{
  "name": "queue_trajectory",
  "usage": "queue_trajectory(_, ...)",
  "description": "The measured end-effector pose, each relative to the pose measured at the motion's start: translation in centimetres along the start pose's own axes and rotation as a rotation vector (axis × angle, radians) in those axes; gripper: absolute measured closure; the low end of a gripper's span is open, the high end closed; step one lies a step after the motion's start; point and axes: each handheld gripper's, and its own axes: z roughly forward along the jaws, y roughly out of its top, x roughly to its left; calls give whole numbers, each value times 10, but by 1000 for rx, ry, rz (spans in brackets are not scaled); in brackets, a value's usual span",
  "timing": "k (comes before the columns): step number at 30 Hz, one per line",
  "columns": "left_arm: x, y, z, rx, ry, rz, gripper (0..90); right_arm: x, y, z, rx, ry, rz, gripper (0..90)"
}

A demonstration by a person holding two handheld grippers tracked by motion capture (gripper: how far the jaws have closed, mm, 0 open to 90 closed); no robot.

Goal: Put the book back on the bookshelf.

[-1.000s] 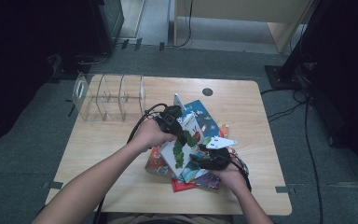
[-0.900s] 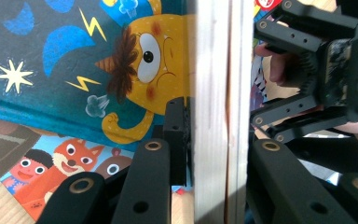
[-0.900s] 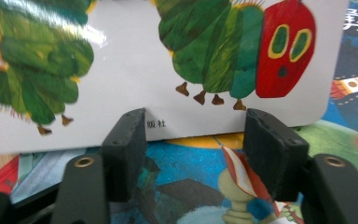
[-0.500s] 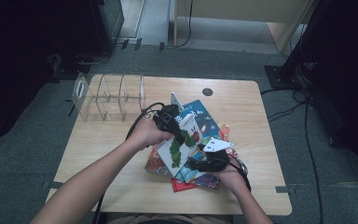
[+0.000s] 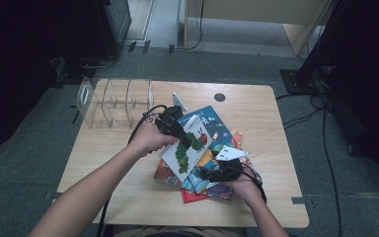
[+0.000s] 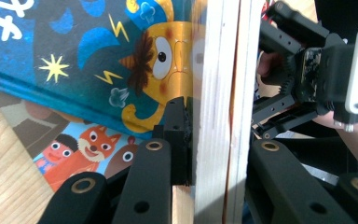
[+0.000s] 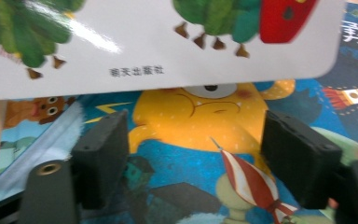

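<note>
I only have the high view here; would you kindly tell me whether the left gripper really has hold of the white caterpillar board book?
Observer: Yes. In the left gripper view, the left gripper is shut on the white caterpillar board book, with one jaw on each side of its thick page edge.
Operator: Thank you. Is the right gripper gripping it too?
Observer: No. The right gripper has just been opening its jaws. They stand wide with nothing between them, and the book's lower edge lies beyond their tips.
Operator: What lies under those jaws?
Observer: A blue picture book showing a yellow monster.
</note>
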Motion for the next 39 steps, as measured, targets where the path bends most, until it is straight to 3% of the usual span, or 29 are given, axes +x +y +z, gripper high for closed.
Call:
queue_trajectory(21,18,-13,-23,-49,-5,-33,767,-7,4,3,11,-43,27,195)
queue_trajectory(39,37,-30,-48,-106,8,-90,767,-10,7,7,18,-43,26,192)
